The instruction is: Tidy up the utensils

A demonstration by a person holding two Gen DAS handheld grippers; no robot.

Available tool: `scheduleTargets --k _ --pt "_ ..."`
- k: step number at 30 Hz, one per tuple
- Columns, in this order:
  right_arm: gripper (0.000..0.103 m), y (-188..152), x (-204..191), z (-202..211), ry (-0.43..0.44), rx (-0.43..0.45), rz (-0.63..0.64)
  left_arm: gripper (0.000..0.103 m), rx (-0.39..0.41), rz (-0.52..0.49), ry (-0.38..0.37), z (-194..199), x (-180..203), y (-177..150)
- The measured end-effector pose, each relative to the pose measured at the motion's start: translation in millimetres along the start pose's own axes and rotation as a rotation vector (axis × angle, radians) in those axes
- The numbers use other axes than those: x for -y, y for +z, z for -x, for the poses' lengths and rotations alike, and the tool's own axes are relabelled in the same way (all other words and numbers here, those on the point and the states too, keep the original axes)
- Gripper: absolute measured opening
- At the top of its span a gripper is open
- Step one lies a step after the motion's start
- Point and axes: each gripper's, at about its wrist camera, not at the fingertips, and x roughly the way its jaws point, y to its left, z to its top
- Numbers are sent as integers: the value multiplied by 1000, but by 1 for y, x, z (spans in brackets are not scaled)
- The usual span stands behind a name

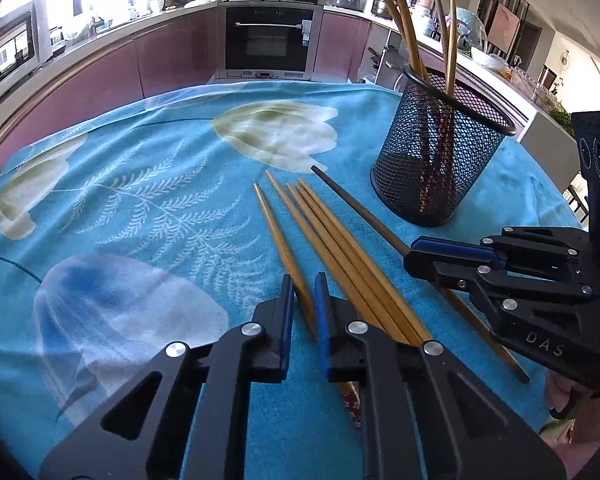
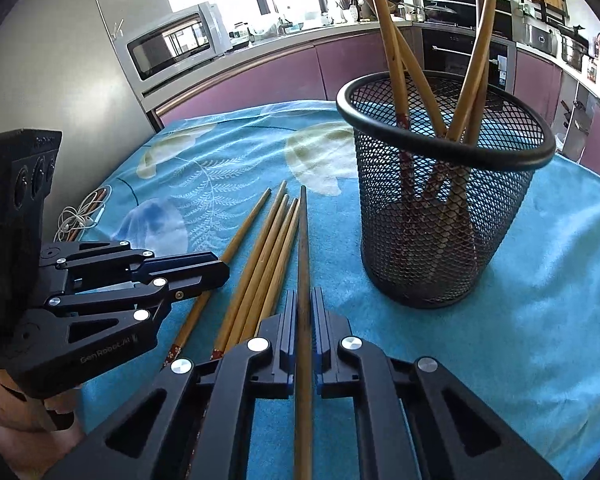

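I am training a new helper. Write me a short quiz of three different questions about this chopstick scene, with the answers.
1. True or false: the mesh cup already holds chopsticks.
2. Which chopstick is the right gripper shut on? A) the dark-tipped chopstick B) the leftmost chopstick C) none
3. Fill in: the loose chopsticks lie on a blue ____.

Key:
1. True; several stand upright in it.
2. A. Its pads press that stick, which lies nearest the cup. The left gripper is closed on the leftmost one.
3. Cloth, with a flower print.
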Motion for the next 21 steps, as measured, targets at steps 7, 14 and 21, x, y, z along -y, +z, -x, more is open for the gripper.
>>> scheduleTargets --k 7,14,21 --pt "6 -4 -8 5 35 -18 36 7 16 -21 -108 18 3 -10" --pt "6 -7 -7 2 38 -32 31 25 -4 -70 -38 12 10 -14" --pt "6 -6 -7 1 41 -31 36 18 -15 -113 28 1 15 -10"
